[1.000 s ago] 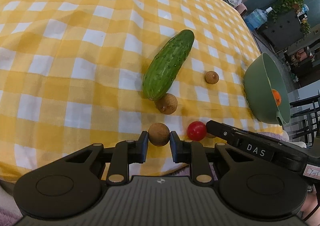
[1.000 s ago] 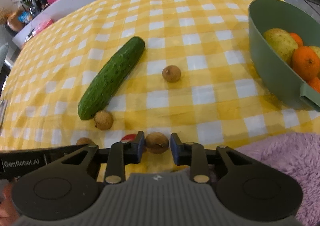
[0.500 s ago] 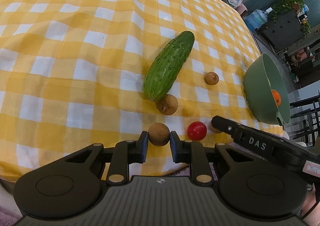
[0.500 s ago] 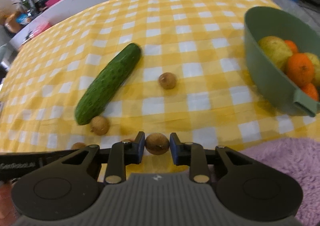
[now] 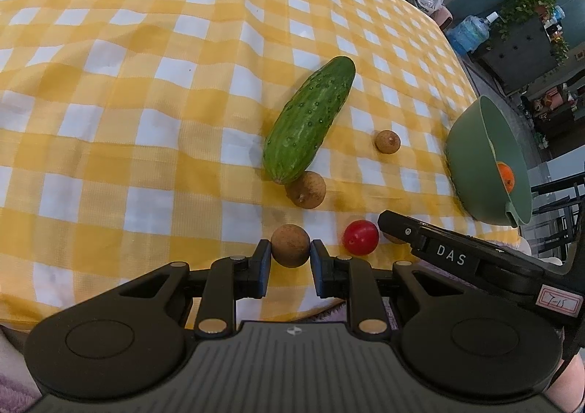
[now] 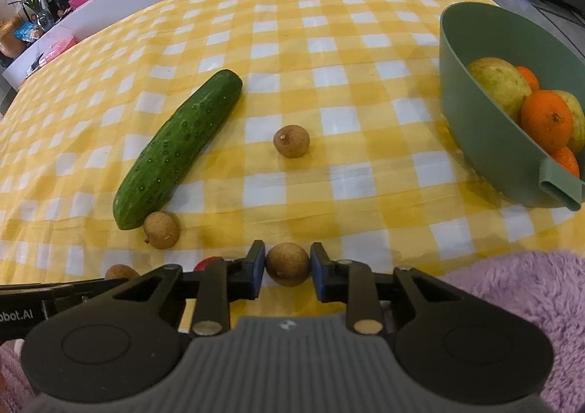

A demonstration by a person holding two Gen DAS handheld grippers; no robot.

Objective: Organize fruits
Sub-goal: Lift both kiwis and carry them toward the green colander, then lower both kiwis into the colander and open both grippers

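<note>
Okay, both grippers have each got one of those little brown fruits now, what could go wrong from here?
1. The brown fruit in the left gripper is round and held only at its sides, so it might slip out on the way to the green bowl.
2. The red fruit lies right beside the right gripper and near the table edge; a swing could knock it off.
3. The bowl already holds oranges, so a dropped fruit may bounce out.
</note>
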